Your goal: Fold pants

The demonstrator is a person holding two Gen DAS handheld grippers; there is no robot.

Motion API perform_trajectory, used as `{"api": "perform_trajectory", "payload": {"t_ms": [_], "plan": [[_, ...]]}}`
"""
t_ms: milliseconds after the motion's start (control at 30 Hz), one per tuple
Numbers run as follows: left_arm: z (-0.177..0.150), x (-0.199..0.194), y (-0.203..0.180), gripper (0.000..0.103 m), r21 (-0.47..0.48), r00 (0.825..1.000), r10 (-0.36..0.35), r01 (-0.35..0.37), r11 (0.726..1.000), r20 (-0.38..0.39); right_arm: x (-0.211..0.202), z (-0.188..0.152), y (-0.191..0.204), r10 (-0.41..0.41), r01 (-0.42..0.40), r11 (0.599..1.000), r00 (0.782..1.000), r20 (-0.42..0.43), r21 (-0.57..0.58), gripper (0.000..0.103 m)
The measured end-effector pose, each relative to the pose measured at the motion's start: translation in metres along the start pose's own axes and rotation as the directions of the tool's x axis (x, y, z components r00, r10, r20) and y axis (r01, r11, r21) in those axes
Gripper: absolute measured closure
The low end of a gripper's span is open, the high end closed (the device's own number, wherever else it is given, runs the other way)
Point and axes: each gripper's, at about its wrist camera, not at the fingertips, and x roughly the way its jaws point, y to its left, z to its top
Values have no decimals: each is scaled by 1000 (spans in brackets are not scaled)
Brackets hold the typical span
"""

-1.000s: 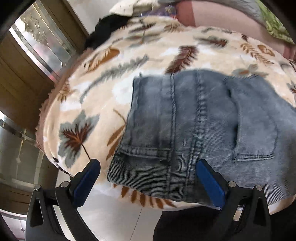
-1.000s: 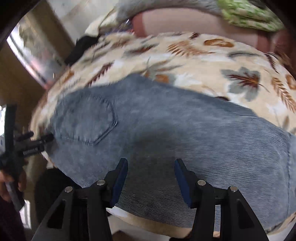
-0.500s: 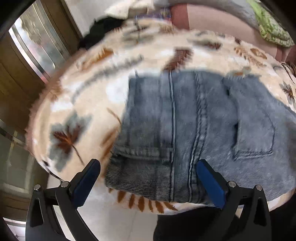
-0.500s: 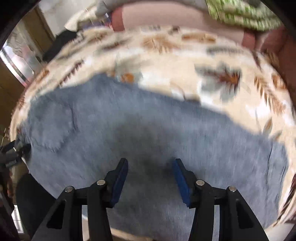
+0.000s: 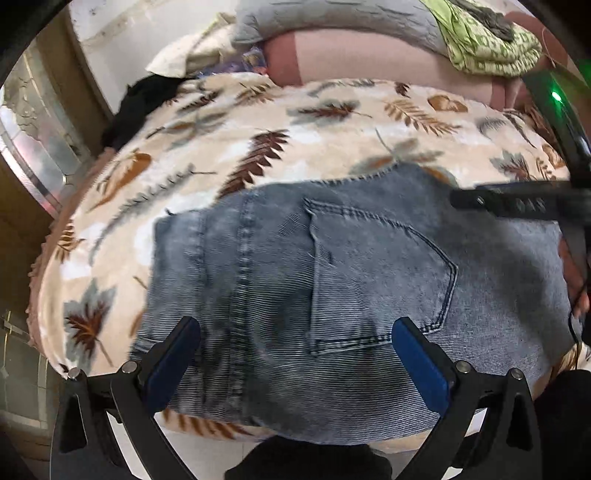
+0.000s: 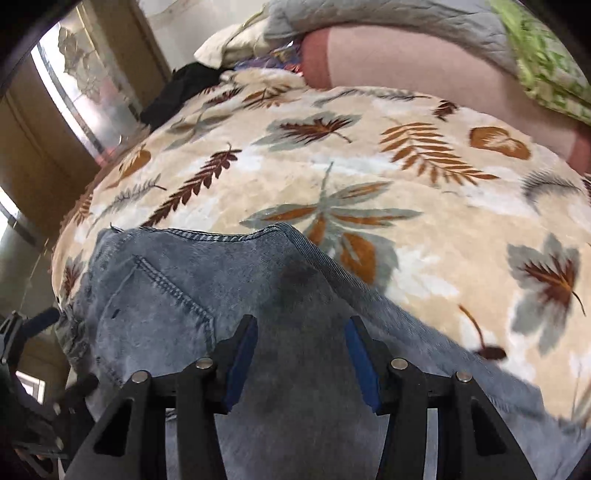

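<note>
- So the pants (image 5: 332,295) are grey-blue denim, lying flat on a bed covered with a cream blanket (image 5: 258,122) that has a brown and grey leaf print.
- In the left wrist view the denim fills the middle and lower half, back pocket (image 5: 380,280) face up a bit toward 3 o'clock of centre, and a double-stitched seam running from 12 to 6 o'clock left of it.
- The left hand-held gripper (image 5: 295,365) hangs over the near edge of the pants, jaws spread wide, blue pads well apart, nothing pinched between them as far as I can see.
- The right hand-held gripper (image 6: 301,362) sits over plain denim, jaws roughly half open. Fabric shows in the gap, but the pads aren't pressing on it.
- In the right wrist view the pants take up the lower left and run off toward 4 o'clock, with a stitched edge up top, roughly at 11 o'clock from centre.
- Same view, the other gripper peeks in at 8 o'clock by the edge of the denim, too cut off to say more.
- Past the blanket at 12 o'clock there's a pink cushion (image 5: 369,55), a grey quilted cover (image 5: 332,14) and a green patterned cloth (image 5: 487,44).
- A black garment (image 5: 147,99) lies at the bed's far corner, around 10 o'clock.
</note>
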Motion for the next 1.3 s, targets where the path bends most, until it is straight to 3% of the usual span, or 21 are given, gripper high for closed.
{"api": "perform_trajectory", "payload": {"t_ms": [233, 367, 433, 500, 533, 633, 900, 1067, 1300], "plan": [[3, 6, -5, 0, 4, 1000, -24, 24, 1000, -14, 24, 21, -11, 51, -53, 998, 998, -31, -47, 50], [5, 11, -7, 0, 8, 999, -43, 43, 999, -26, 38, 27, -7, 49, -60, 992, 994, -95, -112, 50], [6, 13, -8, 0, 10, 998, -52, 52, 999, -26, 45, 28, -9, 70, -87, 989, 988, -136, -123, 65], [5, 17, -9, 0, 13, 998, -55, 55, 998, -36, 46, 29, -12, 80, -98, 988, 986, -149, -122, 74], [5, 18, -9, 0, 12, 998, -56, 56, 998, -42, 45, 29, -13, 92, -110, 987, 983, -159, -114, 84], [6, 20, -9, 0, 4, 997, -60, 60, 998, -44, 39, 29, -11, 69, -89, 986, 987, -146, -138, 96], [7, 21, -13, 0, 15, 998, -41, 42, 999, -52, 35, 36, -3, -62, 51, 983, 996, -61, -177, 101], [8, 20, -14, 0, -8, 996, -61, 60, 998, -60, 52, 37, -9, -126, 114, 983, 989, -73, -143, 103], [3, 28, -30, 0, 34, 995, -2, 6, 999, -97, 16, 33, -30, -84, 83, 996, 996, 19, 24, 102]]}}
